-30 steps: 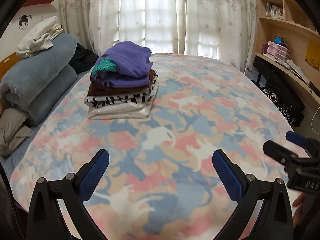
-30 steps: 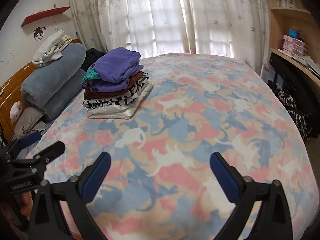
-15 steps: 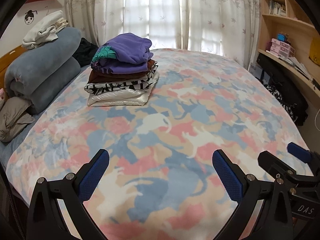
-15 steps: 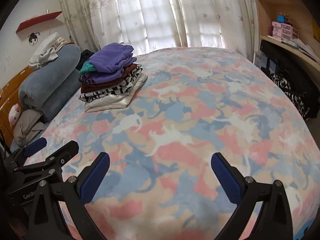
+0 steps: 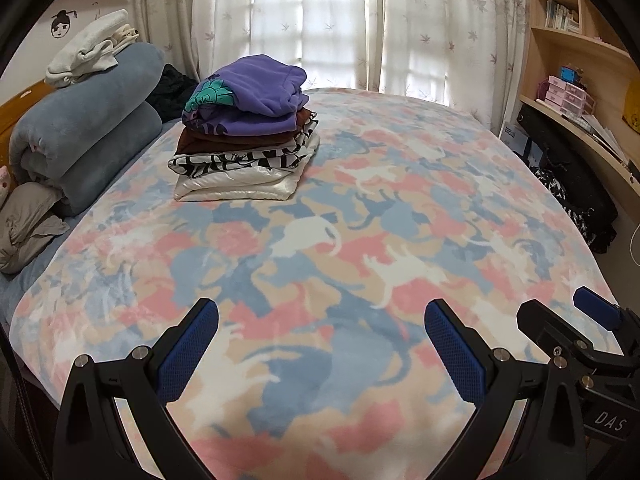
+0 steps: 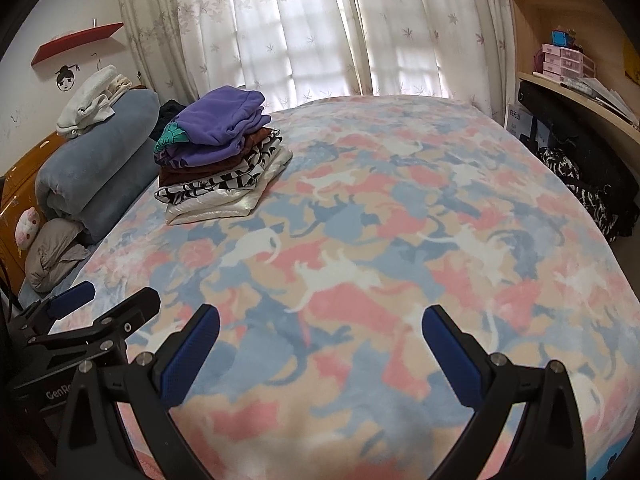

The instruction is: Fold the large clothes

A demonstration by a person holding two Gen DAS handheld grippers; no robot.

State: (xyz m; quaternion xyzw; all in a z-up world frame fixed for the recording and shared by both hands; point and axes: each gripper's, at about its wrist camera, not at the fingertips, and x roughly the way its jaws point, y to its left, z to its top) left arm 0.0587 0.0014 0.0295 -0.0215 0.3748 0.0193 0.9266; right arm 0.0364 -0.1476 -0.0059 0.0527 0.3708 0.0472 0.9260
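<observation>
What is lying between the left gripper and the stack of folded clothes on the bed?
Only bare cat-patterned blanket separates the left gripper from the stack of folded clothes, seen in the left wrist view.

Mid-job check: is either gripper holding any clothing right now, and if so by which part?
Nothing is held. The left gripper and the right gripper are both open above the patterned blanket; the stack of folded clothes sits apart, untouched.

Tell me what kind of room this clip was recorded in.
Most likely a bedroom in a home. A bed with a cat-print blanket fills the view, rolled blue bedding sits by the wooden headboard, and a curtained window and bookshelves line the walls.
</observation>
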